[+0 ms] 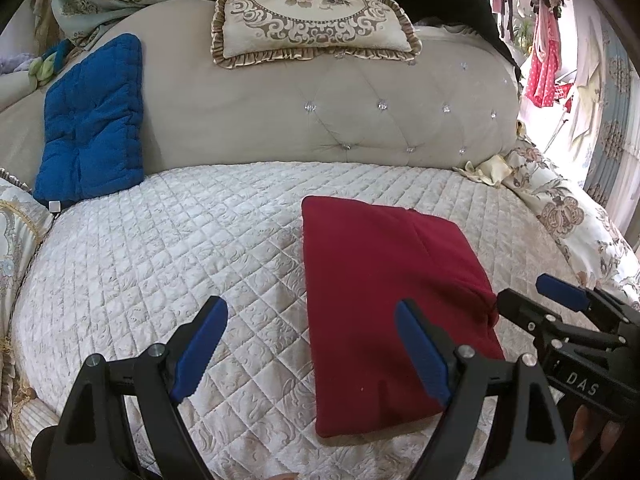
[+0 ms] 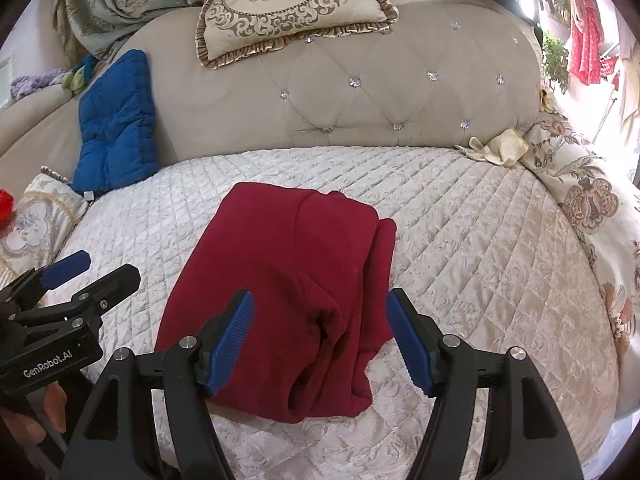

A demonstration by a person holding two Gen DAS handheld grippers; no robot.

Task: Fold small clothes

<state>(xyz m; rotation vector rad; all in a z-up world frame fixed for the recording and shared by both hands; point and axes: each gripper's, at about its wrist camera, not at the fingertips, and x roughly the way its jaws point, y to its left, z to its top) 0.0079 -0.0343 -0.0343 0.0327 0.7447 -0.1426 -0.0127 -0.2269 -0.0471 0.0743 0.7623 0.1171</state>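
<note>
We see a dark red garment (image 1: 384, 300) folded into a thick rectangle, lying flat on a cream quilted bedspread (image 1: 180, 240) in front of a tufted beige headboard (image 1: 360, 112). Our left gripper (image 1: 312, 344) hovers over the garment's near left edge with its blue pads spread wide and nothing between them. Our right gripper (image 2: 320, 336) stands at the garment's near end, jaws moderately apart, the bunched red cloth between the pads but not pinched. A blue cushion (image 1: 92, 120) leans against the headboard.
</note>
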